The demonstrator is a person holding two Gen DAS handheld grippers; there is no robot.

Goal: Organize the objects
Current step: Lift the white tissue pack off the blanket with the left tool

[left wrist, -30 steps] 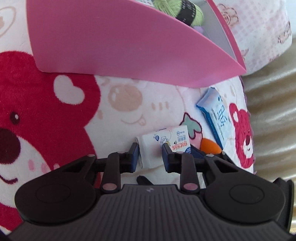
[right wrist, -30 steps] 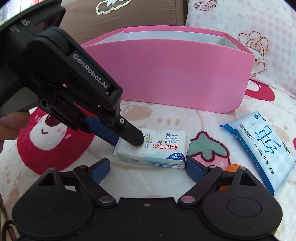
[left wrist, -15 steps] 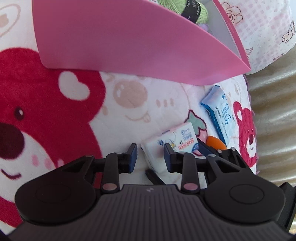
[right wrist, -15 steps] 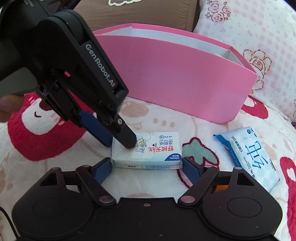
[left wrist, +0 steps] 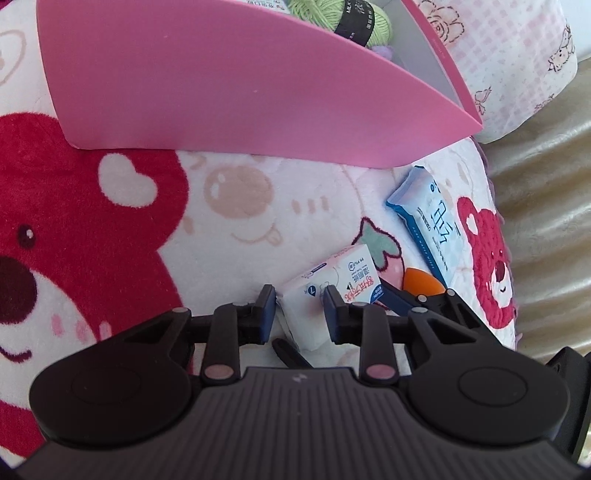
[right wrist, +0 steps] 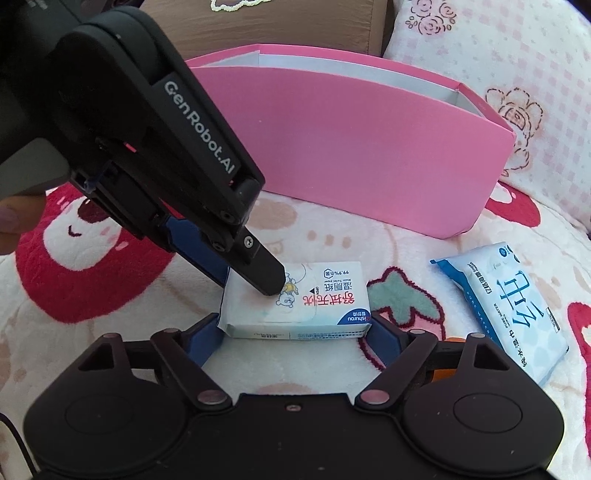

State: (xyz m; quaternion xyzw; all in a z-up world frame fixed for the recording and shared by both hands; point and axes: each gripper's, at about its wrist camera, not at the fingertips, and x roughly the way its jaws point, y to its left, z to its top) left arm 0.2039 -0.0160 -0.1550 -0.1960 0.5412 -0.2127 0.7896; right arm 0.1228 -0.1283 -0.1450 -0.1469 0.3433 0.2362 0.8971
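A small white wipes pack (right wrist: 317,306) with red lettering lies on the bear-print blanket in front of the pink box (right wrist: 369,155). My left gripper (right wrist: 247,277) comes in from the upper left and is shut on the pack's left end, one finger on its top face. In the left wrist view the pack (left wrist: 332,280) sits between the left gripper's (left wrist: 300,312) pads. My right gripper (right wrist: 295,334) straddles the pack lengthwise. Its jaws are closing, and its blue pads touch both short ends.
A larger blue-and-white wipes pack (right wrist: 509,310) lies to the right, with an orange object (left wrist: 421,282) near it. The pink box (left wrist: 221,92) holds green yarn (left wrist: 332,14). A checked pillow (right wrist: 498,55) sits behind it. A person's thumb (right wrist: 14,221) shows at the left edge.
The right gripper's jaws have narrowed from wide of the small pack to touching its ends. The pack has turned slightly in the left gripper's hold.
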